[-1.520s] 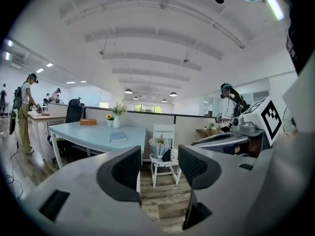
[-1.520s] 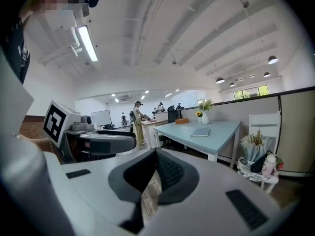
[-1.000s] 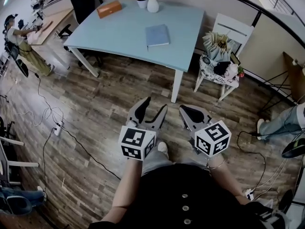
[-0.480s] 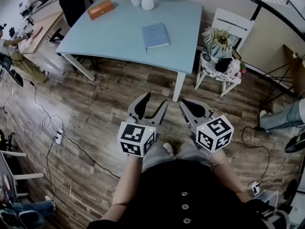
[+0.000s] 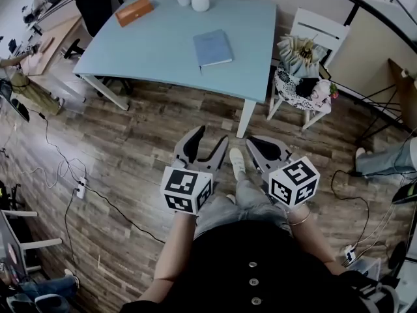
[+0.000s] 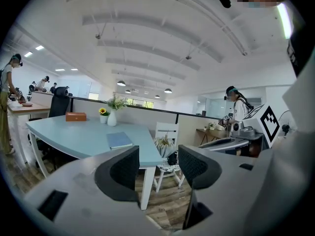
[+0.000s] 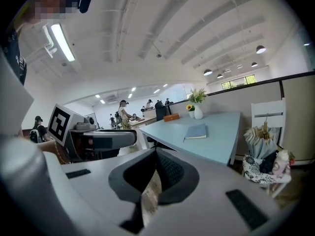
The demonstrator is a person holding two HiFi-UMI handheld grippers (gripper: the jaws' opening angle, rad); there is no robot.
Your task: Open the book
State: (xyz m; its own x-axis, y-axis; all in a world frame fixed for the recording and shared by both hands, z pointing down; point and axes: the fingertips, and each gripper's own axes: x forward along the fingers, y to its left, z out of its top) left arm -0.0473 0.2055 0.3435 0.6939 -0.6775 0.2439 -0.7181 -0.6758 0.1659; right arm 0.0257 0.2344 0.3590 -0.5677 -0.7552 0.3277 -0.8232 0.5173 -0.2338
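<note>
- Left gripper (image 5: 212, 136): held low before the torso, pointing to 12 o'clock, jaws spread, nothing between them.
- Right gripper (image 5: 255, 145): just beside it, same heading, jaws pressed together, empty.
- Book (image 5: 212, 47): closed, flat on the light blue table (image 5: 150, 47) at 12 o'clock, well apart from both grippers.
- Room: wood-plank floor (image 5: 130, 149); white chair (image 5: 311, 31) at 1 o'clock, its load possibly bags.

Blue table (image 5: 150, 51), white vase (image 5: 200, 0), orange box (image 5: 133, 11), white chair (image 5: 317, 28) beside
</note>
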